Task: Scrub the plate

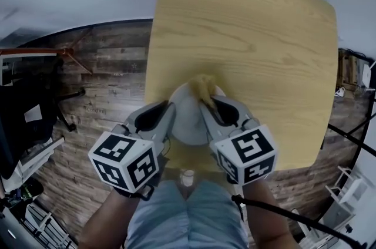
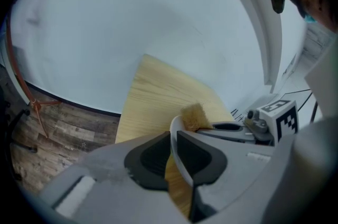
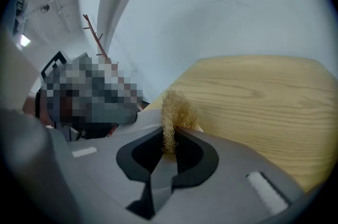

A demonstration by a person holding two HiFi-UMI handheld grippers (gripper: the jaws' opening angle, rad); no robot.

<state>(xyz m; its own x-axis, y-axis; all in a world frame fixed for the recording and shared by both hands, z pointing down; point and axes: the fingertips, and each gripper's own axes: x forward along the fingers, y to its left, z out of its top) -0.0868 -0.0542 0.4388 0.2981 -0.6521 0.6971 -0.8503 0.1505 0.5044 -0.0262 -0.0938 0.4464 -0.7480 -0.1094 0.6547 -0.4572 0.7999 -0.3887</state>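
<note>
Plate [image 1: 187, 121] was held tilted over the near edge of the table [image 1: 247, 24], its rim pinched between the jaws of the left gripper [image 2: 172, 157], probably to steady it. The right gripper [image 3: 168, 150] clamped a tan scrubber [image 3: 173, 106] against the plate's far rim, ready for rubbing.

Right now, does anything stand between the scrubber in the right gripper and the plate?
Nothing visible does. The fibrous scrubber, clamped in the right gripper, is at the far rim of the plate; the left gripper holds its near edge.
</note>
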